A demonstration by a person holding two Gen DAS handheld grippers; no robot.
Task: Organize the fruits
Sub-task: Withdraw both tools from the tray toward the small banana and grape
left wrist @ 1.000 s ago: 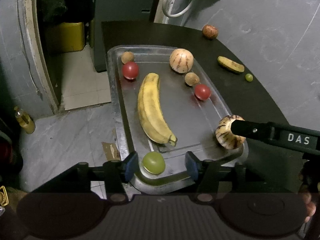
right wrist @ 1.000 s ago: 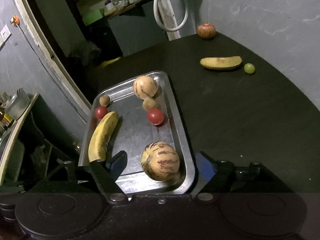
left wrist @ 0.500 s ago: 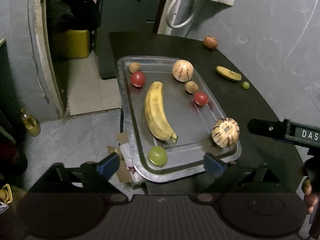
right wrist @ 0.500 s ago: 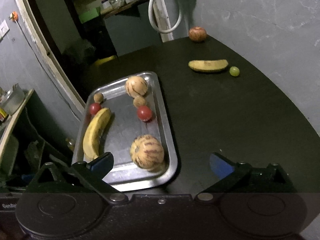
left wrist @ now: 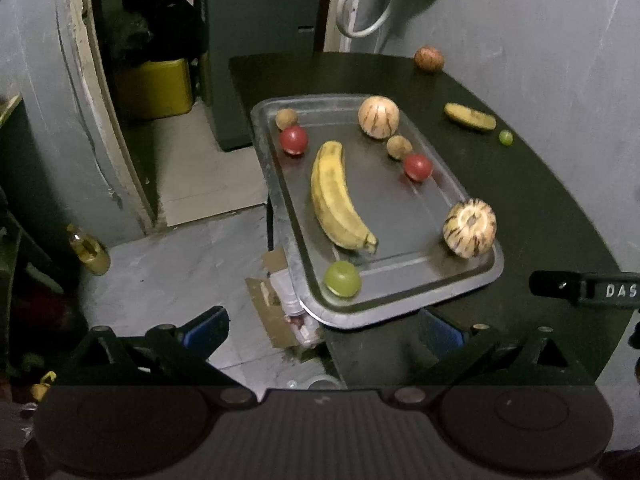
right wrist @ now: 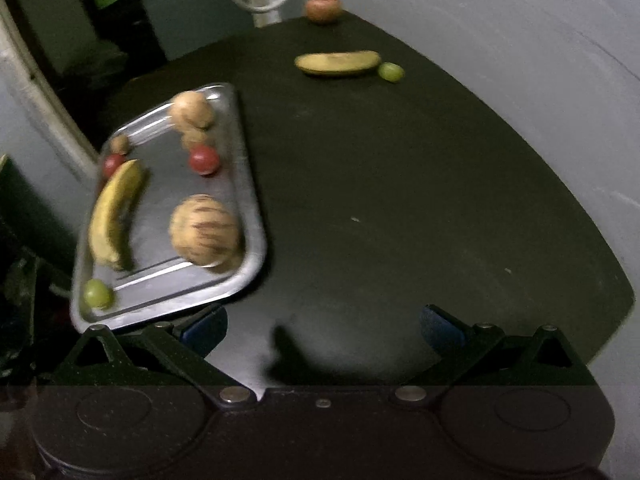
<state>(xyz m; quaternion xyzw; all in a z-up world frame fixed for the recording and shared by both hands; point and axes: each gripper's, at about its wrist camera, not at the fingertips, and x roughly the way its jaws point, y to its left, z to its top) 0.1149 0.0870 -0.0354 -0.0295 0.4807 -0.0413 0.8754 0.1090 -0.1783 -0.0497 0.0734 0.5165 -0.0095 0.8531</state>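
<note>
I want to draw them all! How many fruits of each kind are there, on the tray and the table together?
Yellow bananas: 2
Striped cream melons: 2
Red tomatoes: 2
Small brown round fruits: 2
Green round fruits: 2
Reddish-brown apple: 1
Total: 11

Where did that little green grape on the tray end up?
In the left wrist view the green grape sits in the near left corner of the metal tray, just below the stem end of the big banana. It lies free, with no gripper touching it.
</note>
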